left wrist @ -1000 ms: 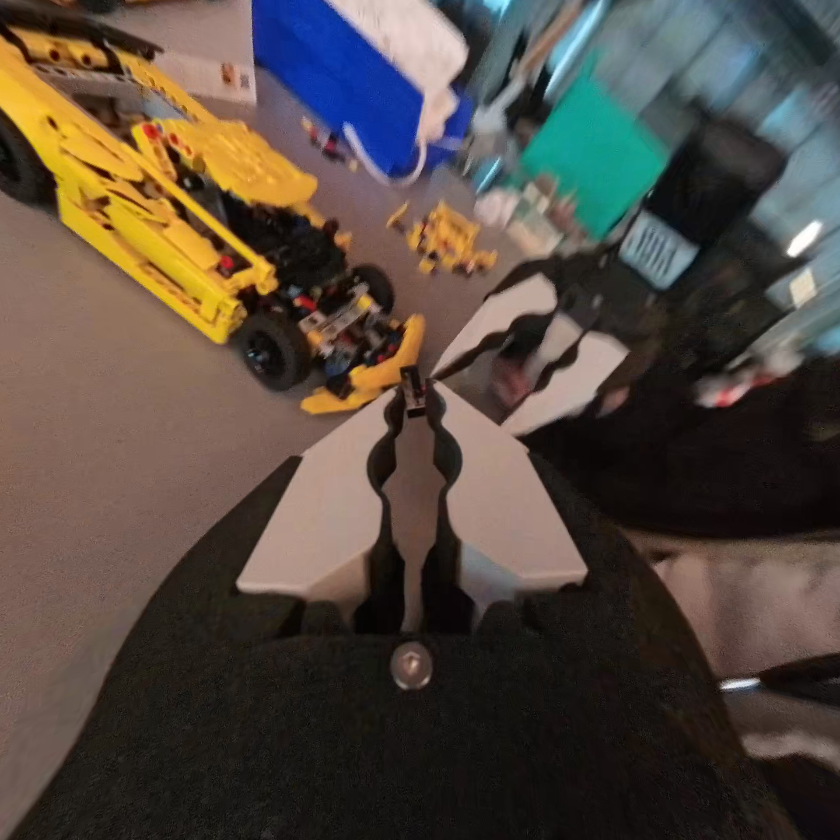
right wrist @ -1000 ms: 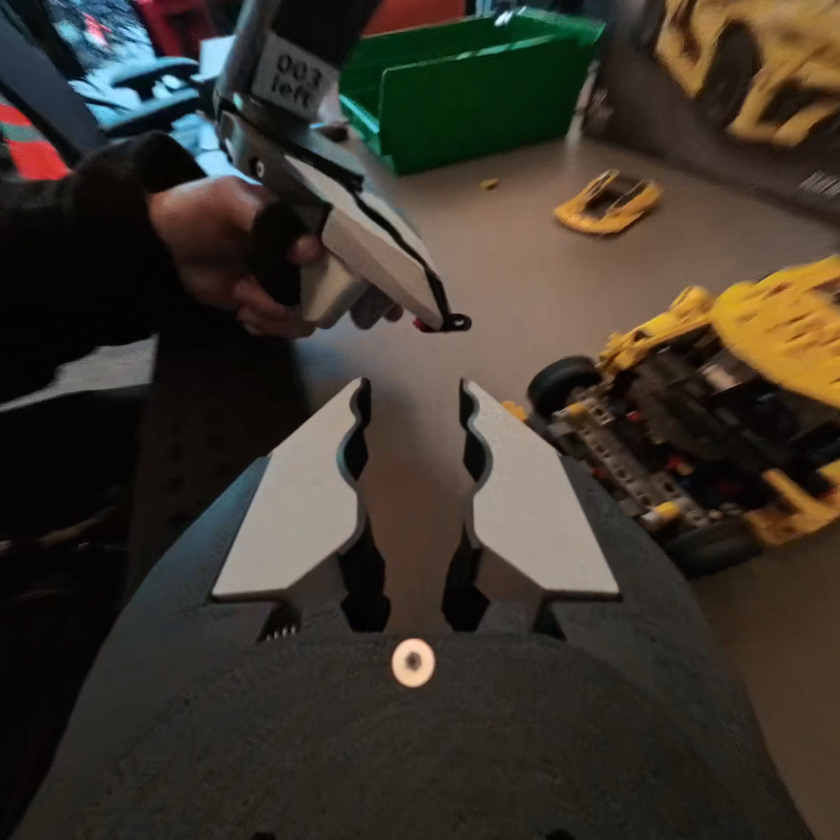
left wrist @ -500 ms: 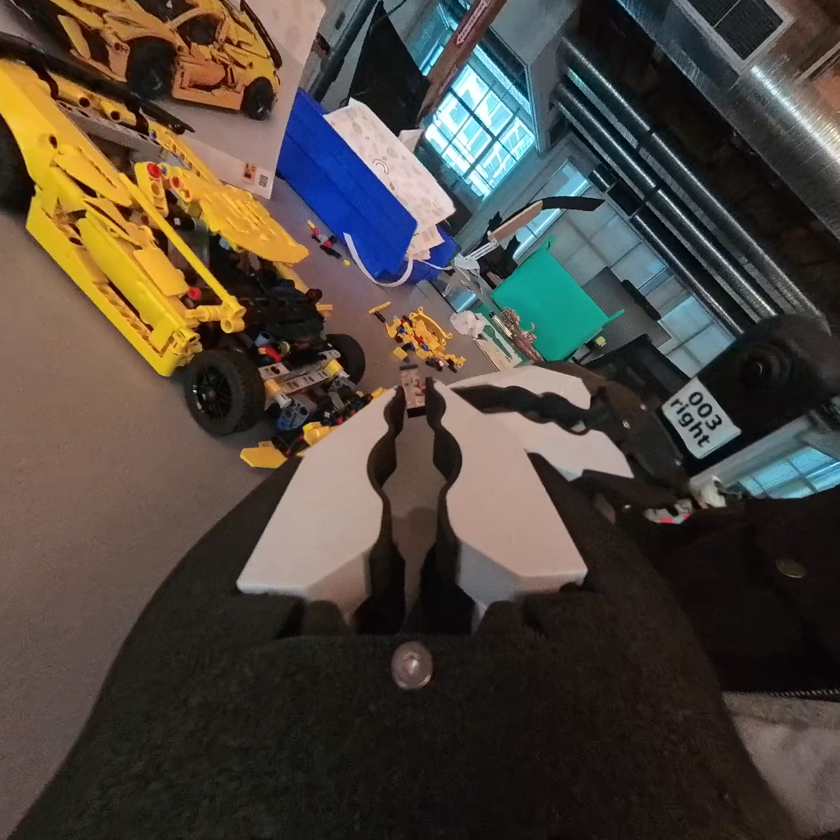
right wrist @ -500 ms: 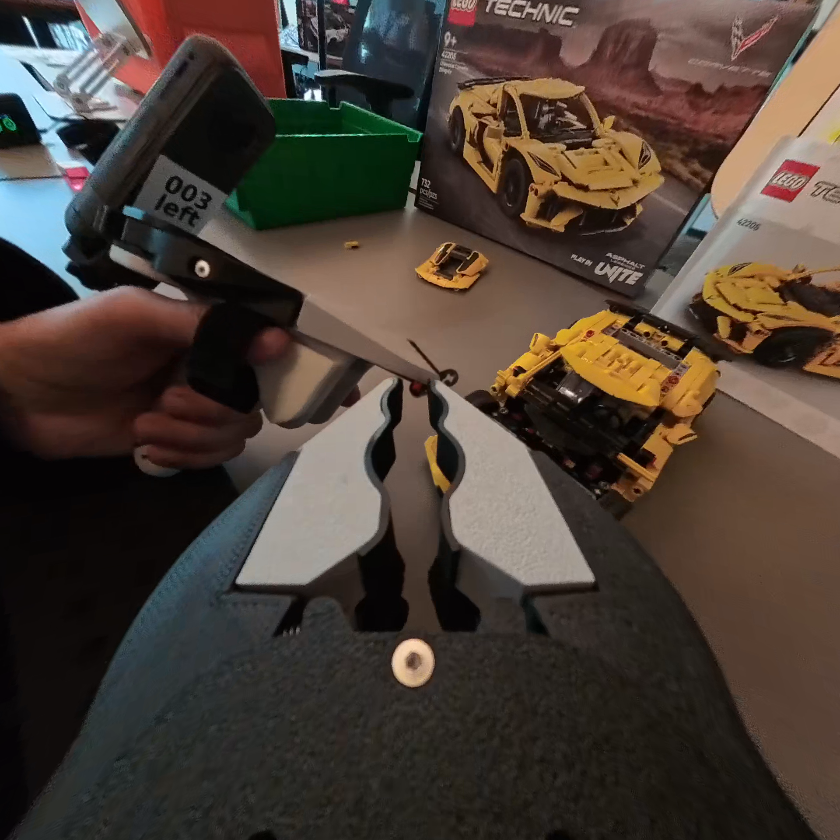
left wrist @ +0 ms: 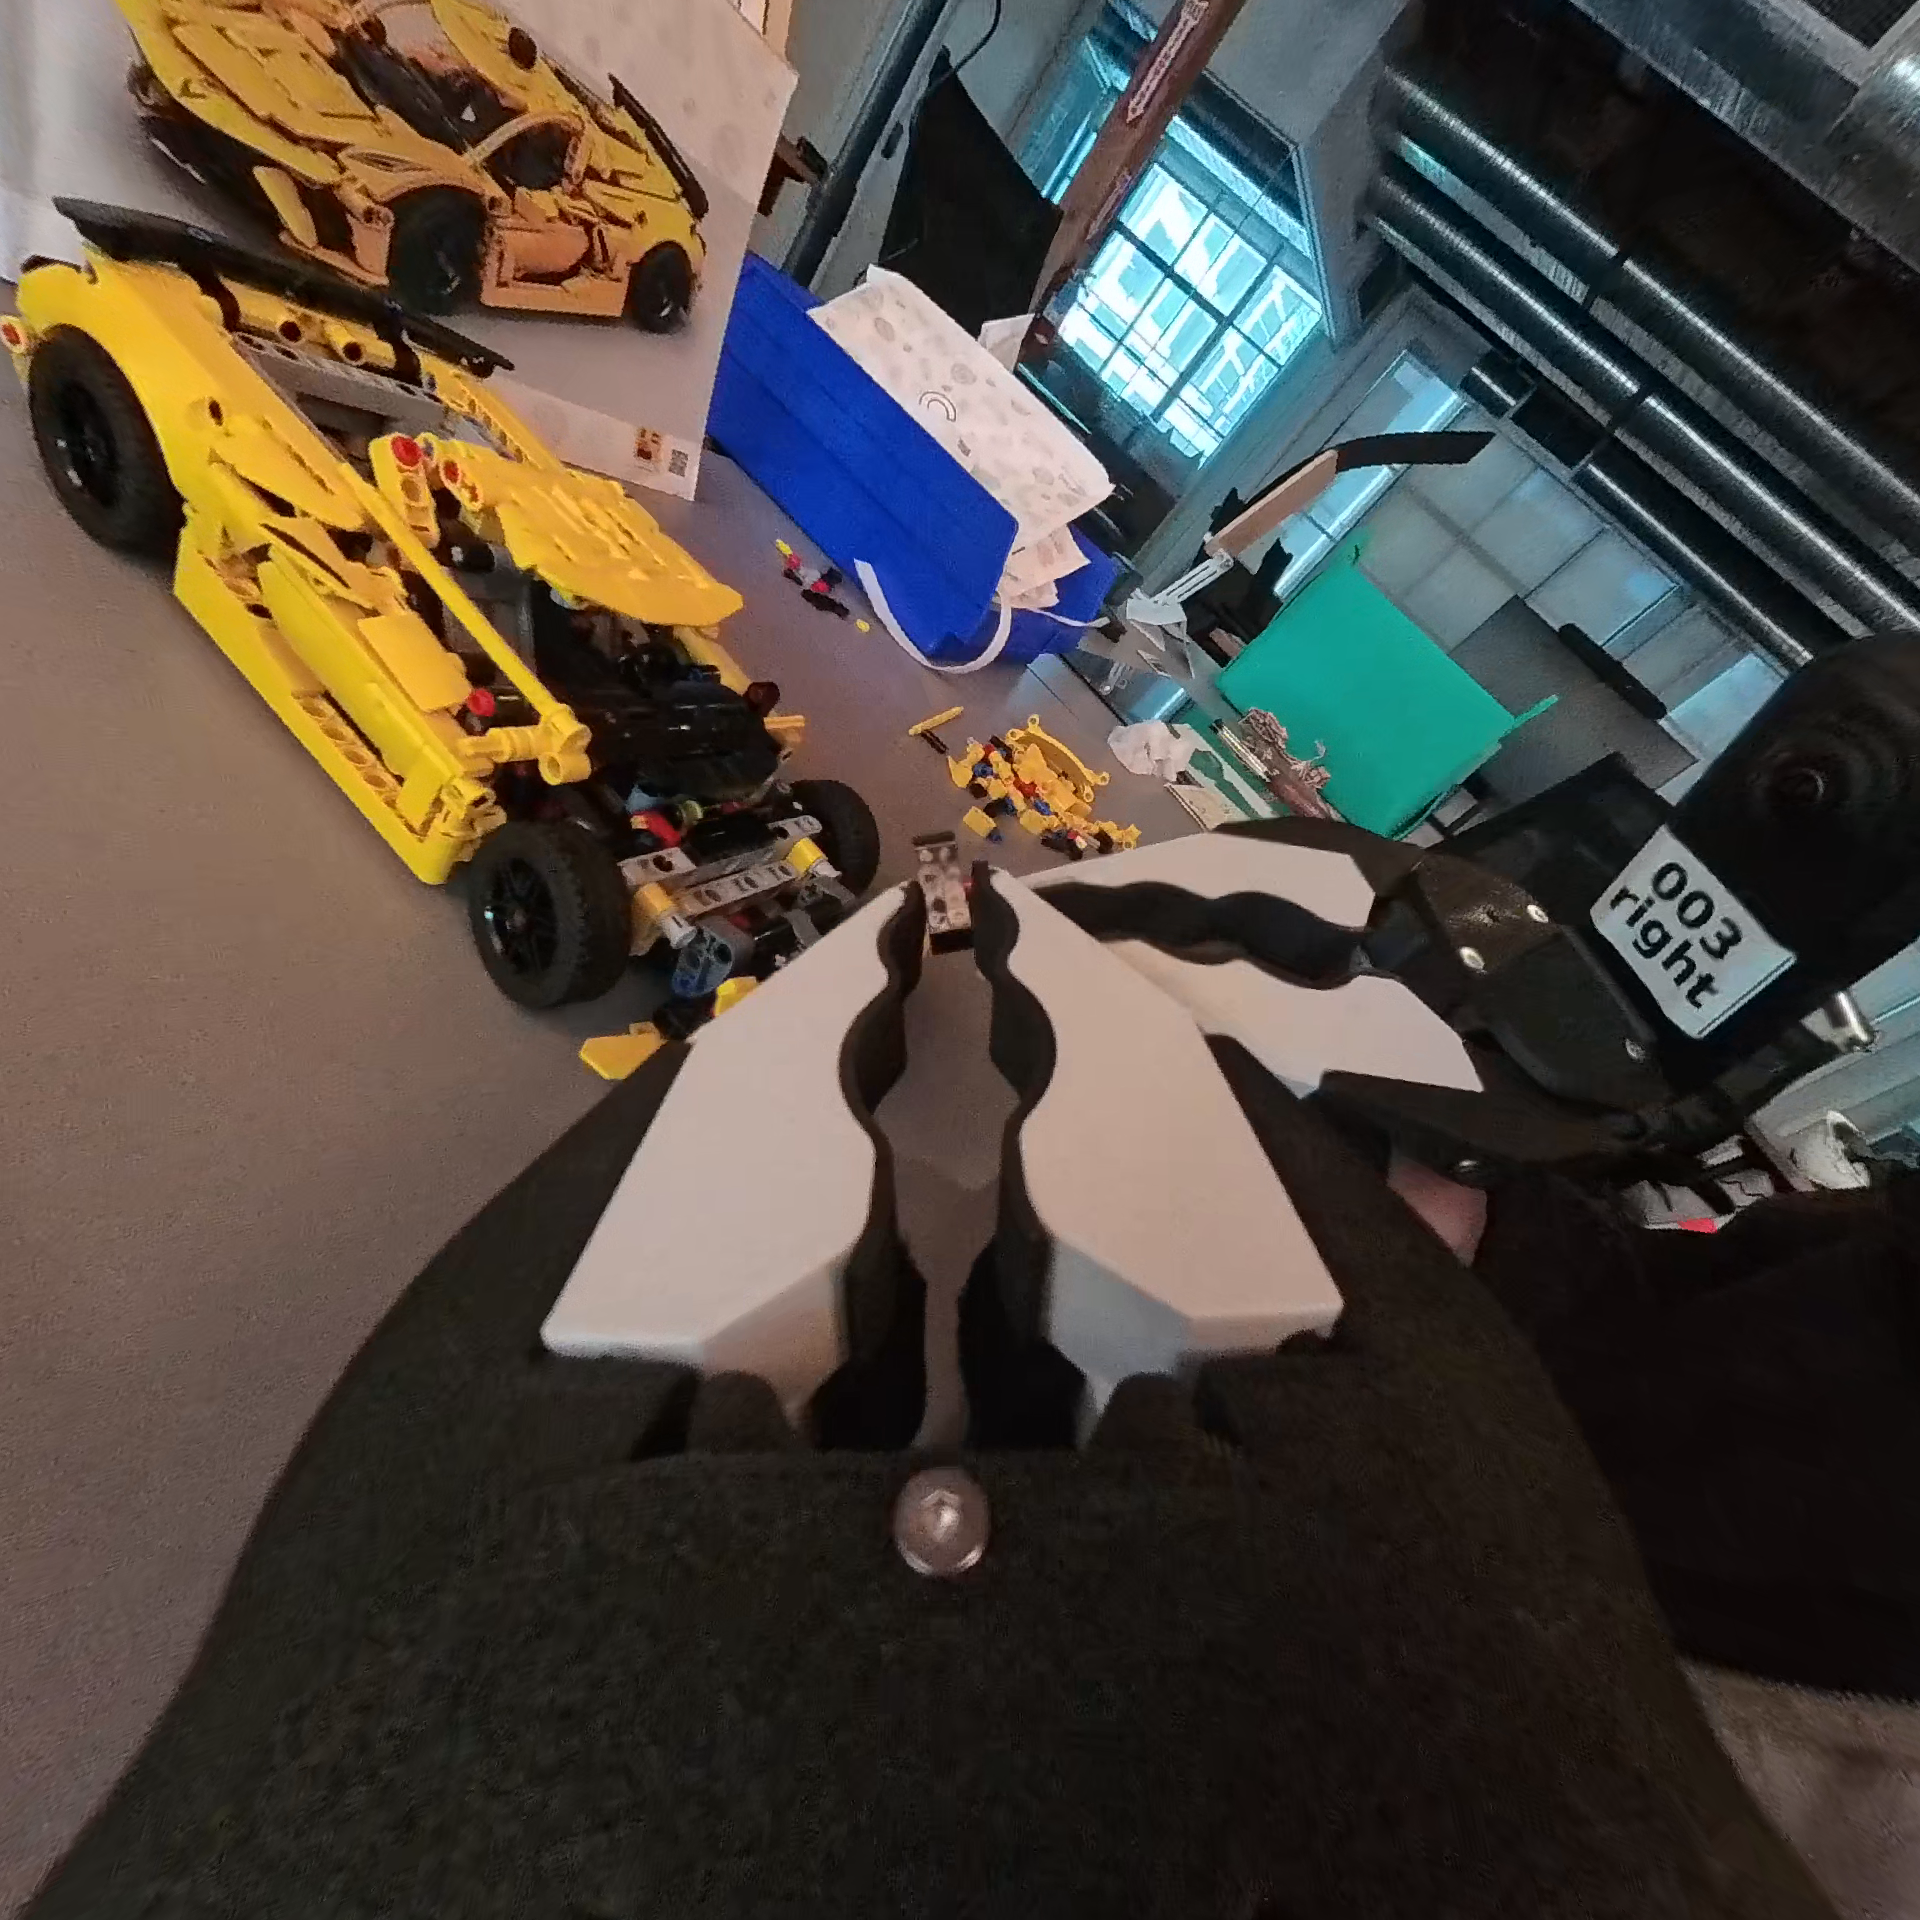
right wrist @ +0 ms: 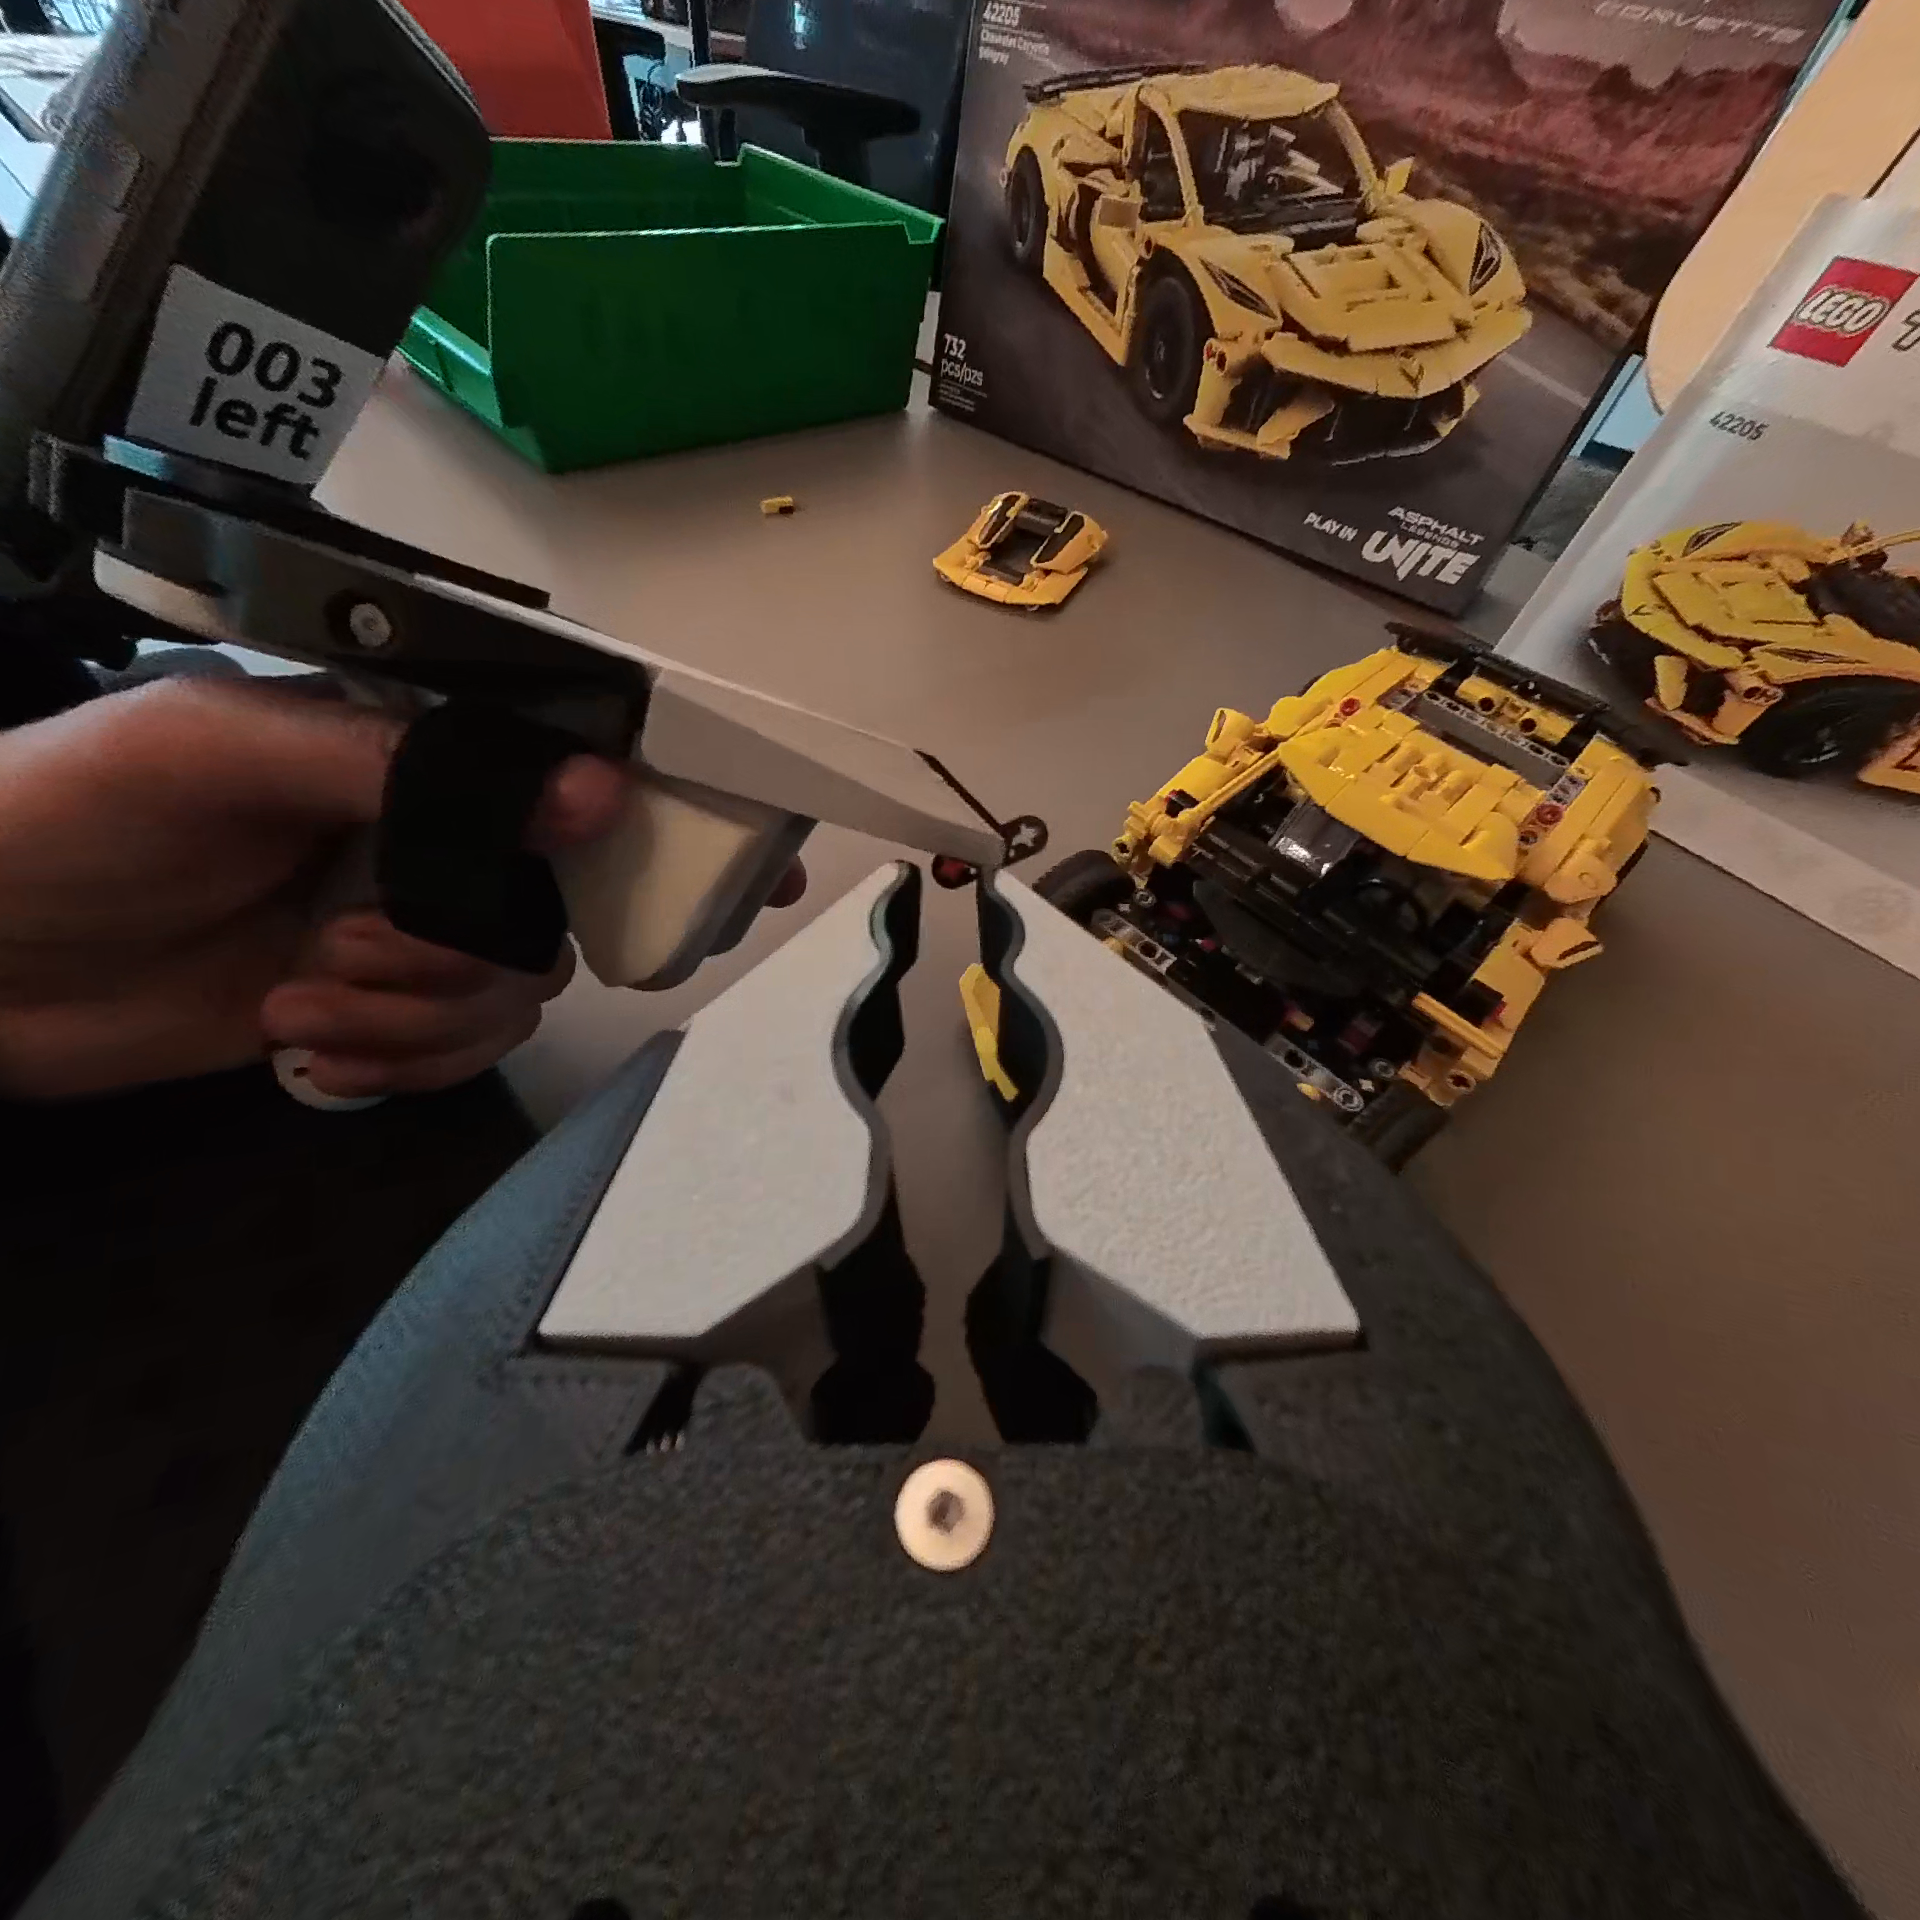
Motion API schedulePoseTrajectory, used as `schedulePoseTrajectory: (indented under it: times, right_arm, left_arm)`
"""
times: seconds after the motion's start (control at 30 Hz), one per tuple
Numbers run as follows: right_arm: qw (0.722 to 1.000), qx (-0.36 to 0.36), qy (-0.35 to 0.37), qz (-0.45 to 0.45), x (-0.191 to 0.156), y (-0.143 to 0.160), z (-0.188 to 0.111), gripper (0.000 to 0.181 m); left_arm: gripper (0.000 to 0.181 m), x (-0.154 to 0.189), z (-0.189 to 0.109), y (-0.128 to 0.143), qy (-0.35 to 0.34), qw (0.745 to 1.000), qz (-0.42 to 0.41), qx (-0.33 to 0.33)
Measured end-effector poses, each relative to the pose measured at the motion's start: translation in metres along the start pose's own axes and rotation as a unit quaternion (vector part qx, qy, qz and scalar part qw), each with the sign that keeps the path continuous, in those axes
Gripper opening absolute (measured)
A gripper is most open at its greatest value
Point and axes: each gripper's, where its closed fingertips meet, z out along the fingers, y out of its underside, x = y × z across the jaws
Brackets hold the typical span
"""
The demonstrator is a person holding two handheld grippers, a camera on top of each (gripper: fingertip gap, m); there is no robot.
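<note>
My left gripper (left wrist: 948, 896) is shut on a small black and grey brick piece (left wrist: 940, 883) and holds it above the grey table. In the right wrist view a person's hand (right wrist: 156, 862) holds that gripper, and the piece (right wrist: 1023, 831) sticks out of its tip with a red pin (right wrist: 948, 871) below. My right gripper (right wrist: 948, 881) meets it tip to tip, jaws closed to a narrow gap around the red pin. Its fingers (left wrist: 1299, 1018) come in from the right in the left wrist view. A half-built yellow brick car (left wrist: 343, 623) (right wrist: 1382, 831) stands just beyond both tips.
A green bin (right wrist: 675, 312), the set's box (right wrist: 1299, 260) and a booklet (right wrist: 1766, 468) stand at the back. A small yellow sub-assembly (right wrist: 1023, 551) lies before the box. A blue bin (left wrist: 862, 468) and a pile of loose pieces (left wrist: 1029, 779) lie beyond the car. The grippers are tip to tip, or close to it.
The two grippers have come together tip to tip. The right jaws have narrowed from wide open to a small gap around the red pin. The left stays shut on its piece.
</note>
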Motion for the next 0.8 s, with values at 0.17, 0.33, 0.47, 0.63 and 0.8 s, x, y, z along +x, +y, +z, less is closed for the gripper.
schedulePoseTrajectory:
  times: [0.17,0.33,0.47,0.63,0.8]
  right_arm:
    - [1.000,-0.001,0.014,-0.011,0.0026,-0.0011,-0.0026,0.006]
    - [0.999,-0.003,0.017,-0.031,0.0022,-0.0015,-0.0053,0.003]
    - [0.997,0.000,0.024,-0.077,0.0005,-0.0037,-0.0077,0.002]
    - [0.998,0.003,0.011,-0.056,0.0023,-0.0031,-0.0089,0.002]
    - [0.999,0.005,0.008,-0.045,0.0048,-0.0023,-0.0095,0.000]
  left_arm:
    - [0.008,0.0029,0.0007,0.0008,-0.015,0.999,0.036,0.000]
    - [0.008,0.0050,0.0009,0.0004,-0.055,0.993,0.102,0.005]
    - [0.008,0.0087,-0.0012,-0.0019,-0.057,0.990,0.132,0.011]
    - [0.007,0.0084,-0.0014,-0.0020,-0.061,0.983,0.173,0.000]
    - [0.006,0.0060,-0.0023,-0.0020,-0.063,0.979,0.191,-0.009]
